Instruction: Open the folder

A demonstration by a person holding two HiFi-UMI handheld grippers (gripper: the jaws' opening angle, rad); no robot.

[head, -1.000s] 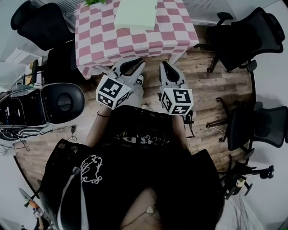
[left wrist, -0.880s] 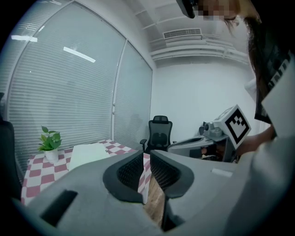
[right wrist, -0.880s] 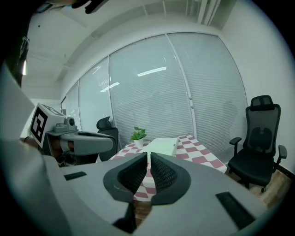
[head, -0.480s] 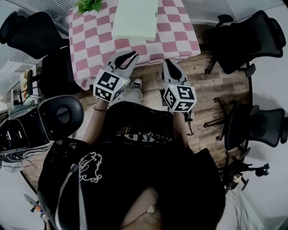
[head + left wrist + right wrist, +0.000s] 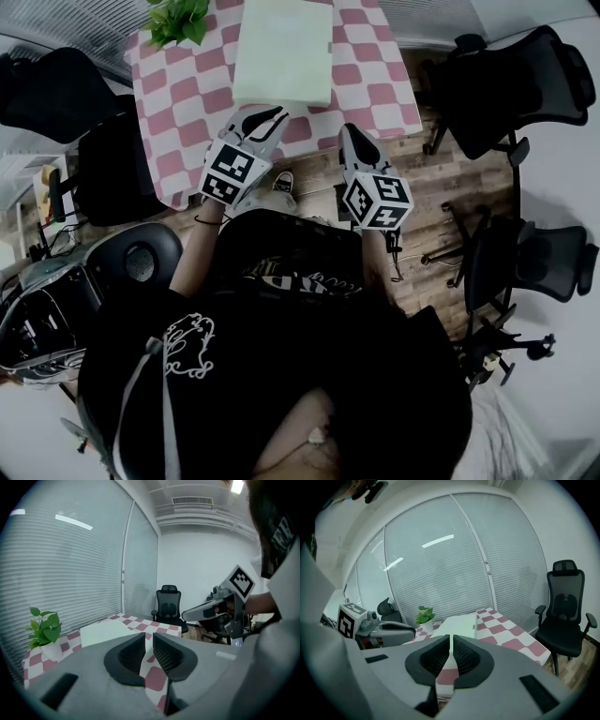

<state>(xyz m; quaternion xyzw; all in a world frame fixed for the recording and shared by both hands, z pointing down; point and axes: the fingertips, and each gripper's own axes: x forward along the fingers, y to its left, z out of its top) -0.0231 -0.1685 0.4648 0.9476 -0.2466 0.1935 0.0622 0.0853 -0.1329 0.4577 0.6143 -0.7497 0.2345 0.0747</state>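
Up on the pink checked table [image 5: 375,89], the pale folder [image 5: 281,52] lay flat and closed. A white pot [image 5: 50,649] at the table's corner held a green plant [image 5: 178,19]. The left gripper [image 5: 272,116] and right gripper [image 5: 350,133] hung at the table's near edge, both clenched, holding nothing. Black chairs [image 5: 511,70] stood around the table on a wood floor [image 5: 441,178].

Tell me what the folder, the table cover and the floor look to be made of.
Folder: likely plastic or card. It is pale green with a smooth matte face and stiff, flat edges.
Table cover: fabric, in a pink-and-white check. It hangs loose over the edge.
Floor: wood or wood-look laminate, in brown grained planks with visible seams.
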